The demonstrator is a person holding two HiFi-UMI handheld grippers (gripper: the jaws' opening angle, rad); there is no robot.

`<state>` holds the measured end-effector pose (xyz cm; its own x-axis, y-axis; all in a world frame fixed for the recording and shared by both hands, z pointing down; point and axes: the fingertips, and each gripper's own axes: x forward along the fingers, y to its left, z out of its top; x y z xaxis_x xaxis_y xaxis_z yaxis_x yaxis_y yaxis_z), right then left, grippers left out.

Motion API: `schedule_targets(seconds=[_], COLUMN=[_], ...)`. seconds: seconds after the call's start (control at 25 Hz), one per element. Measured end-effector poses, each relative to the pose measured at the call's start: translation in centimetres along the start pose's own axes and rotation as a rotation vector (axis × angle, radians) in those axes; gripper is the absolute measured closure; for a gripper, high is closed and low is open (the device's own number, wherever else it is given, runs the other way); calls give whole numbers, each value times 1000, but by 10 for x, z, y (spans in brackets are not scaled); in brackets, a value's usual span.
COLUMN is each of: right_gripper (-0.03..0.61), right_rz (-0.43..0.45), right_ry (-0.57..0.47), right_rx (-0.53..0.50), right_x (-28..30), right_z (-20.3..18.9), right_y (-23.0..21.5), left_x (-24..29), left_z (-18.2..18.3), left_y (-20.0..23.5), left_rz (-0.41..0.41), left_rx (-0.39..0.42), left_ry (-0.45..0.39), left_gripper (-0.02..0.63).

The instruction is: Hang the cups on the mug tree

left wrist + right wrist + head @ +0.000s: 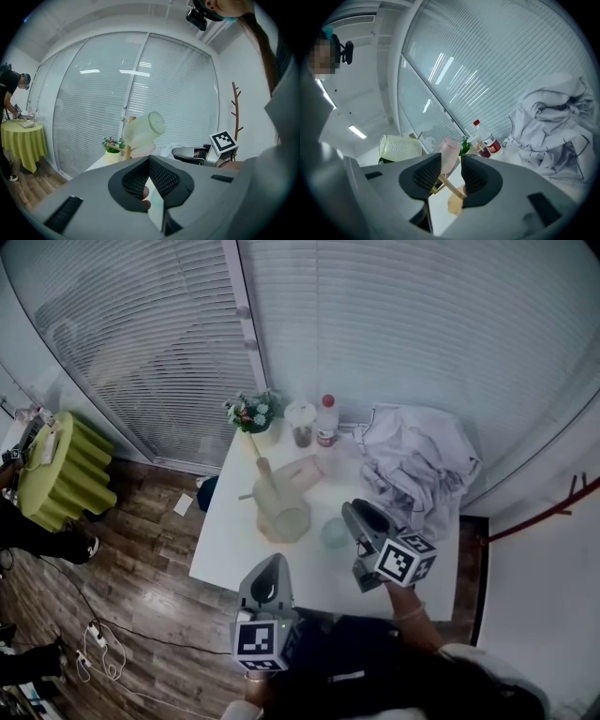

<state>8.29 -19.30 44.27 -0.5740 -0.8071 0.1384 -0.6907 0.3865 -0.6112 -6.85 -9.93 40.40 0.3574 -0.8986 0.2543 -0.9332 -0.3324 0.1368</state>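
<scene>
Jaws of my right hand-held gripper parted, grasping nothing. Pink cup on mug tree shows beyond the gap; clear cup hangs further left. Greenish cup stands on counter just left of jaws (contact unclear). Left hand-held gripper clenched, empty.

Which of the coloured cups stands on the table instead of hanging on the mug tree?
The pale teal cup, upright on the white table; the yellowish cup and the pink cup hang on the mug tree.

Nothing can be read; the red label on the bottle is too blurred
</scene>
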Motion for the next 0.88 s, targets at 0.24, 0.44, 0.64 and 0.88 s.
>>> schedule_targets(seconds=[0.24,0.44,0.64,0.88], right_gripper=[477,514,563,563], right_rz=[4,7,-6,13], right_ry=[14,21,13,15], right_rx=[-60,-124,-221,-291], right_x=[-16,-30,-49,-69], right_z=[1,2,10,15], right_y=[1,6,7,9], left_x=[-5,-11,-14,-17], left_z=[-6,-6,-5,-8], left_y=[-18,-32,-50,-74], left_rz=[7,20,23,22], left_rx=[-8,-2,7,17], left_ry=[-5,-14,-26,-31], left_gripper=[612,612,612,612])
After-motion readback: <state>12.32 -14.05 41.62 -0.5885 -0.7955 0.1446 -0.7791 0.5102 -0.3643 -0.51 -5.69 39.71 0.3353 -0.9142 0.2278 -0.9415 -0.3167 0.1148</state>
